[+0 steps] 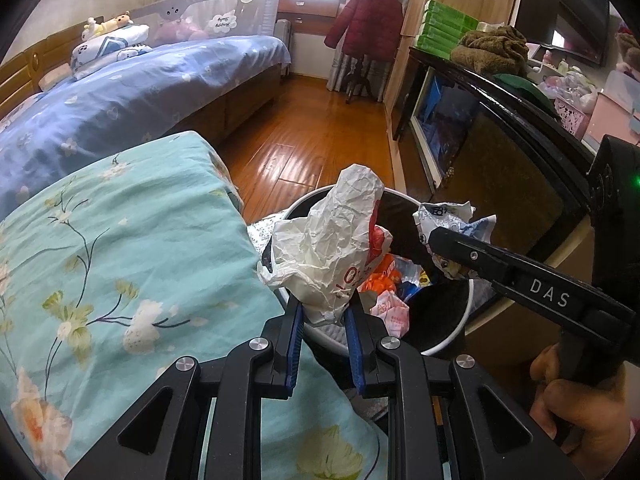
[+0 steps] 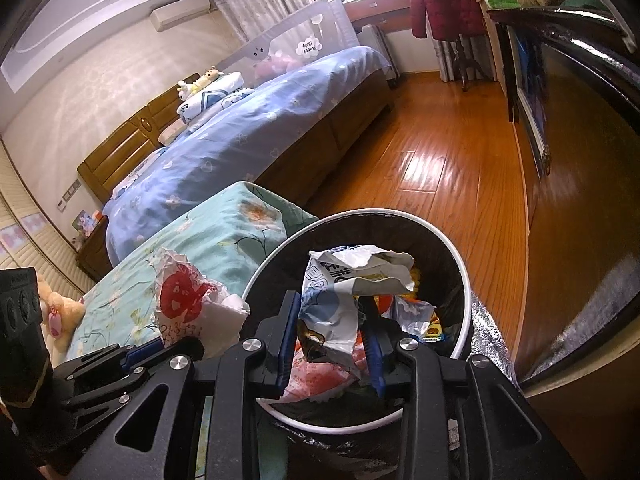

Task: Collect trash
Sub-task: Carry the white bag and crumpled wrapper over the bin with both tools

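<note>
A: Bin (image 2: 452, 248) sits straight beneath the right gripper (image 2: 332, 344), whose jaws are pinched on a crumpled blue-and-white wrapper (image 2: 348, 284) hanging over the opening.

B: And the left gripper (image 1: 322, 320)? It clamps a wrinkled white bag with red print (image 1: 336, 236), the bag standing long-ways up from the pads, right over the near-left rim (by the teal floral quilt (image 1: 120, 240)).

A: So the right one looks nearer the middle. The left load seems to want a nudge inward before it drops.

B: The bin already holds orange and pink scraps, fairly full.
</note>
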